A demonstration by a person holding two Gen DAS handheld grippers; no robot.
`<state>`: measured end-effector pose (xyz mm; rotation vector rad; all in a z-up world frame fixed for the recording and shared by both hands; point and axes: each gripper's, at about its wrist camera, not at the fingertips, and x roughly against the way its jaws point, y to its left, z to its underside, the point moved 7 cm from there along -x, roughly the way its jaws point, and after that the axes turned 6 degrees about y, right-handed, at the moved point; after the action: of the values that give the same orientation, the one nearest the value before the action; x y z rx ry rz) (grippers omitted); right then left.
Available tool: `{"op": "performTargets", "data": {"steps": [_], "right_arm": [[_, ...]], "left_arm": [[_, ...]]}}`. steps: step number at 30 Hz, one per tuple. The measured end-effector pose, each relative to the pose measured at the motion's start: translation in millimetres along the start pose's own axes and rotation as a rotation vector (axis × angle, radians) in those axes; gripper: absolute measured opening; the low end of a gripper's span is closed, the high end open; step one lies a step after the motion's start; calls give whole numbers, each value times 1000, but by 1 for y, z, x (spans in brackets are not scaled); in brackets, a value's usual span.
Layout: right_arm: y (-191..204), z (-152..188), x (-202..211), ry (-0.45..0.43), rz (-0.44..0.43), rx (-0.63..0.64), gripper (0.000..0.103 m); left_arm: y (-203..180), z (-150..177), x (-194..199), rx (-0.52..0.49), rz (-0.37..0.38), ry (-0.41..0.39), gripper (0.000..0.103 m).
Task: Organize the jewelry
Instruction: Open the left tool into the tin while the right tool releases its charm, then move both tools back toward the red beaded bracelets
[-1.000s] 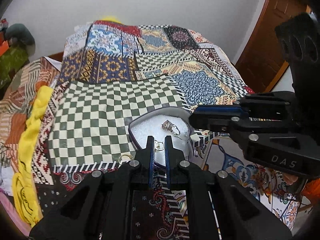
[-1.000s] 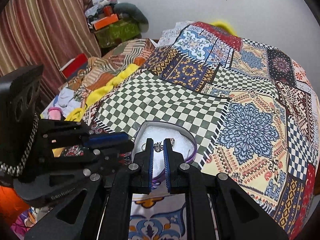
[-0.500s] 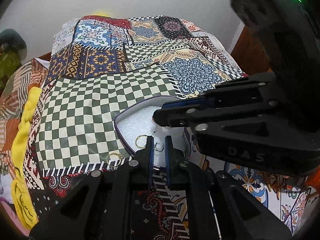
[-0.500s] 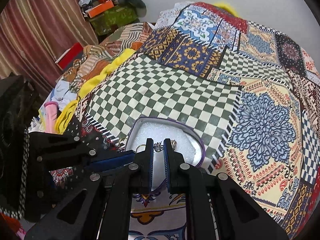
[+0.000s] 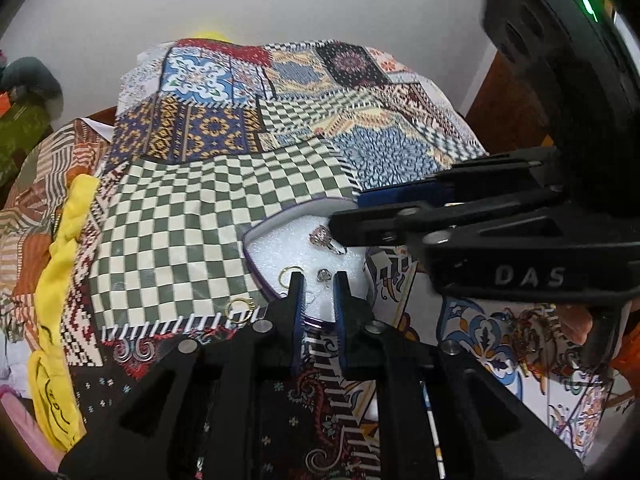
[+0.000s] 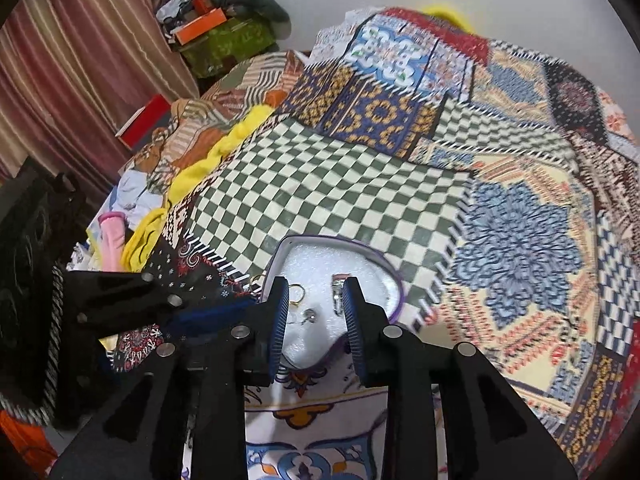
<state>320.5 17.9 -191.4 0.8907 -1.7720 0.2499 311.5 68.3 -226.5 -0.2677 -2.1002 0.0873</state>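
Lying at centre frame on the patchwork bedspread (image 5: 168, 240), the purple-rimmed jewelry box (image 5: 256, 236) holds a stone-set ring (image 5: 325, 237), a gold hoop (image 5: 289, 273) and a small silver piece (image 5: 323, 276) on white foam, another gold ring (image 5: 239, 309) lying outside, while left gripper (image 5: 319, 280) and right gripper (image 6: 313, 292) hover spread, empty.

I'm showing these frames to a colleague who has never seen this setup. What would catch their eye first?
First the loud patchwork bedspread, its green-and-white checks filling the middle of both views. On it, just ahead of both grippers, lies a heart-shaped box lined with white foam, holding a stone ring, a gold hoop and a small silver piece. A second gold hoop lies on the cloth left of the box.
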Motion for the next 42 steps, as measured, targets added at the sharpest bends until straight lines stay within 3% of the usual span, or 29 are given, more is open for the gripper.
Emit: {"op": "performTargets", "data": {"steps": [10, 18, 20, 26, 33, 39, 42], "right_arm": [[-3, 16, 65, -132, 94, 23, 25], [3, 54, 113, -220, 173, 57, 28], [1, 66, 116, -220, 175, 50, 32], [-13, 104, 112, -182, 163, 3, 32], [-12, 150, 81, -81, 109, -18, 32], [-16, 159, 64, -61, 125, -24, 31], [-17, 156, 61, -62, 144, -17, 23]], "left_arm": [[9, -1, 55, 36, -23, -69, 22], [-22, 15, 80, -21, -17, -78, 25], [-32, 20, 82, -35, -12, -77, 31], [-62, 36, 81, -86, -8, -65, 31], [-83, 60, 65, -80, 25, -29, 31], [-91, 72, 49, -65, 60, 13, 31], [-96, 72, 45, -65, 72, 20, 31]]}}
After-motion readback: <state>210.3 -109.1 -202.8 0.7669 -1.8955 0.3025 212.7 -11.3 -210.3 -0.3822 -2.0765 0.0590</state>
